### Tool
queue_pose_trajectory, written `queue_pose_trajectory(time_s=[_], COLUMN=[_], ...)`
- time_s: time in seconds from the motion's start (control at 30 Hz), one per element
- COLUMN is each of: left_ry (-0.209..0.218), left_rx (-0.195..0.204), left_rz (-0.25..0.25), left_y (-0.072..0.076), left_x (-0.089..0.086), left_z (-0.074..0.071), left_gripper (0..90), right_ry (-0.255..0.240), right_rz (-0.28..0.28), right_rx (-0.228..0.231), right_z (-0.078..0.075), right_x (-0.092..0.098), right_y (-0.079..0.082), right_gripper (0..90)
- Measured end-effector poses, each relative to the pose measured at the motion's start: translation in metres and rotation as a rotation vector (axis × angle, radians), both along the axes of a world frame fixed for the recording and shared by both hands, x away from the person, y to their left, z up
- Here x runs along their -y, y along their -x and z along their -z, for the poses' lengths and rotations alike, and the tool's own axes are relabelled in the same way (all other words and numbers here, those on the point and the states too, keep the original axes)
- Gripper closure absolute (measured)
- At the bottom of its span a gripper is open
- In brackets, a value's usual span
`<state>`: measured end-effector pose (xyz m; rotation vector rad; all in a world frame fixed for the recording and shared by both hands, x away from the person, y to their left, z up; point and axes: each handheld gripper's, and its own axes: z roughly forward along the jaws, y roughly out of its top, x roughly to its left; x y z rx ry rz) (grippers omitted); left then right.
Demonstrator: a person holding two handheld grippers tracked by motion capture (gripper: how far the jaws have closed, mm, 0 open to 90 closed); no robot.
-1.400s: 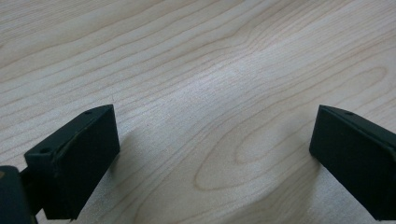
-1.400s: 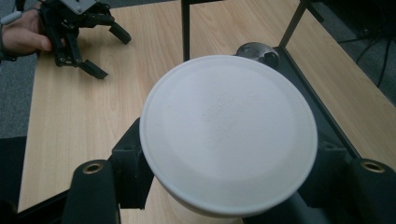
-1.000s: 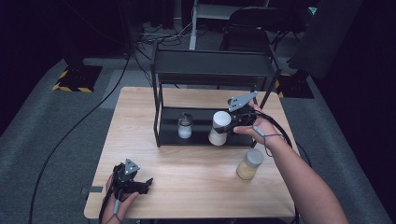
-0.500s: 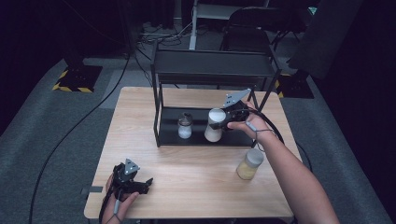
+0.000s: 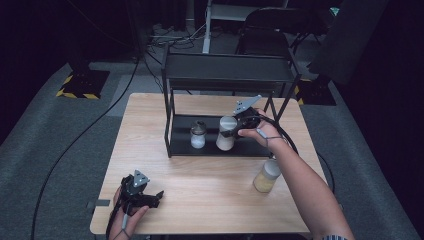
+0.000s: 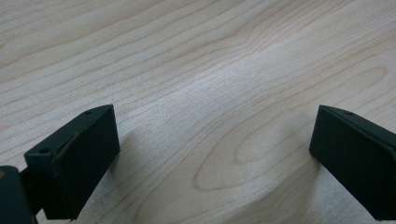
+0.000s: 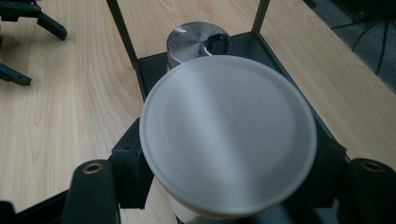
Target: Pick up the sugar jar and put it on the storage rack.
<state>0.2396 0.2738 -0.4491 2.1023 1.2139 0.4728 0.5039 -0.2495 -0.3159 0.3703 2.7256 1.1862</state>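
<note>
I count three jars: two on the rack's (image 5: 172,131) lower shelf, one yellowish-filled jar (image 5: 266,176) on the table (image 5: 210,190). My right gripper (image 5: 231,131) clamps the white-lidded jar (image 5: 226,132) beside the small jar of white powder (image 5: 198,135); my left gripper (image 5: 150,198) rests with jaws apart, holding nothing.

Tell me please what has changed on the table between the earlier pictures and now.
The right tongs, shut on the white-lidded jar, carried it to the left and down onto the lower shelf of the black rack, close beside the small jar. Nothing was newly gripped or let go. The left tongs stayed open at the table's near edge, and the yellowish jar kept its place.
</note>
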Motion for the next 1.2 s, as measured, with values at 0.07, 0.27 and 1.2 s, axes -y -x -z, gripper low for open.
queue_pose_trajectory(time_s=[0.07,0.27,1.2], left_ry=[0.000,0.000,0.001], left_rx=[0.000,0.000,0.001], left_rz=[0.000,0.000,0.000], left_y=[0.000,0.000,0.000], left_x=[0.000,0.000,0.000], left_z=[0.000,0.000,0.000], left_gripper=[1.6,1.6,1.6], right_ry=[0.004,0.007,0.017], right_rz=[0.004,0.008,0.029], right_rx=[-0.001,-0.007,-0.037], right_z=[0.002,0.009,0.021], right_x=[-0.002,-0.006,-0.009], right_y=[-0.001,-0.006,-0.017], right_gripper=[33.5,33.5,30.8])
